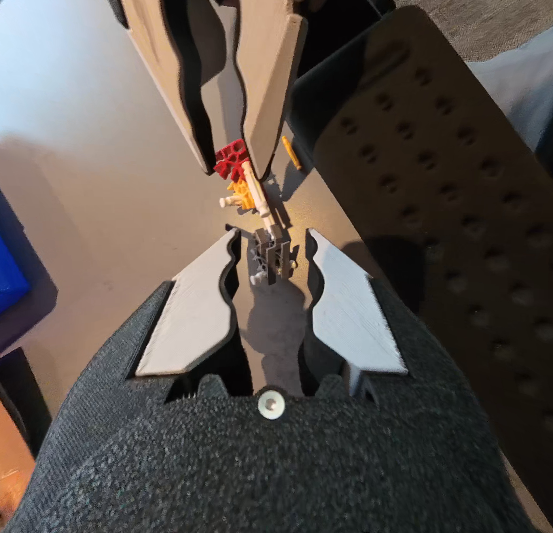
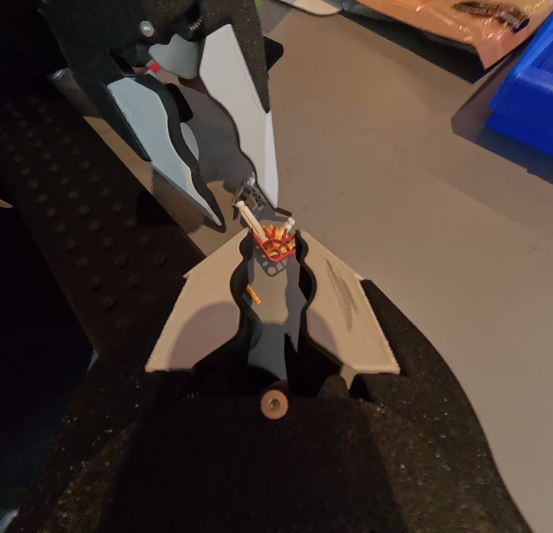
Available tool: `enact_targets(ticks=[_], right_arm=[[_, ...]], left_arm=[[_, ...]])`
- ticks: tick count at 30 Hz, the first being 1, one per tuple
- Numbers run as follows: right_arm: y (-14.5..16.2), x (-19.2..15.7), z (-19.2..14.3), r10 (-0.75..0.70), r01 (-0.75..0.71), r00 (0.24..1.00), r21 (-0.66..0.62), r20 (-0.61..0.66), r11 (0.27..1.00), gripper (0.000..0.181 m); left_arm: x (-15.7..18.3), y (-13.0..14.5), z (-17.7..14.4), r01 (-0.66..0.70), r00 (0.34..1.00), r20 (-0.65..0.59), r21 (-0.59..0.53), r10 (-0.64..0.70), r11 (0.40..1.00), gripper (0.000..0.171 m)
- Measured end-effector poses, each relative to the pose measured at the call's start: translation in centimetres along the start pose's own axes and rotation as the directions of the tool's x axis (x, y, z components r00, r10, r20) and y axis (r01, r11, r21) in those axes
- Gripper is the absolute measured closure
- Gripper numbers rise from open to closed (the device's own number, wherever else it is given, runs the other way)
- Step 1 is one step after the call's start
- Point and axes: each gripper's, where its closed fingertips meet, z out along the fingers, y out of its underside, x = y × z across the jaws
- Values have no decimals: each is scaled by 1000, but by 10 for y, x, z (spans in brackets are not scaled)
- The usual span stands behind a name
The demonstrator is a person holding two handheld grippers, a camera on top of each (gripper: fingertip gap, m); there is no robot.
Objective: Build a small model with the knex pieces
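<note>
Connector between right claw tips (gripped)

Blue bin cut off, blurred

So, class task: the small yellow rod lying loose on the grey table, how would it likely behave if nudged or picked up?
The yellow rod looks thin and round, so a sideways nudge would probably roll it across the smooth table. It seems stiff moulded plastic, likely very light. Being so slender, it may slip or twist between wide fingers.
</note>
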Motion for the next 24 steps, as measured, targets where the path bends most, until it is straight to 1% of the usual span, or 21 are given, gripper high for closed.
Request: enact_targets(ticks=[2,4,6,11,14,16,19,21,22,24], right_arm=[[4,-4,3,15,-14,999,-31,32,999,154],[7,-6,5,16,-14,999,-50,39,999,154],[11,-7,6,2,0,1000,-75,29,997,154],[13,-10,10,-26,26,1000,-97,-3,995,154],[13,-11,12,-35,32,999,-90,-33,995,154],[14,-11,12,-32,28,999,-86,-38,996,154],[15,-13,13,-29,26,999,-80,-33,996,154],[17,-13,15,-47,43,997,-84,-53,996,154],[16,-13,15,-63,57,996,-84,-70,995,154],[14,-14,17,-81,75,993,-77,-85,994,154]], left_arm=[[4,4,5,-32,999,2,-48,33,998,146],[5,5,5,-112,992,50,-92,117,989,147],[8,3,6,-174,981,69,-106,181,979,147],[6,1,5,-326,922,155,-179,354,928,146],[7,1,5,-354,907,167,-191,386,915,146],[5,1,5,-335,915,174,-176,364,926,142],[1,1,-1,-263,947,154,-127,281,956,126],[6,-8,-8,-161,983,82,-25,163,987,123],[9,-10,-9,-115,992,44,0,114,993,124],[10,-11,-5,-91,996,28,3,90,996,126]])
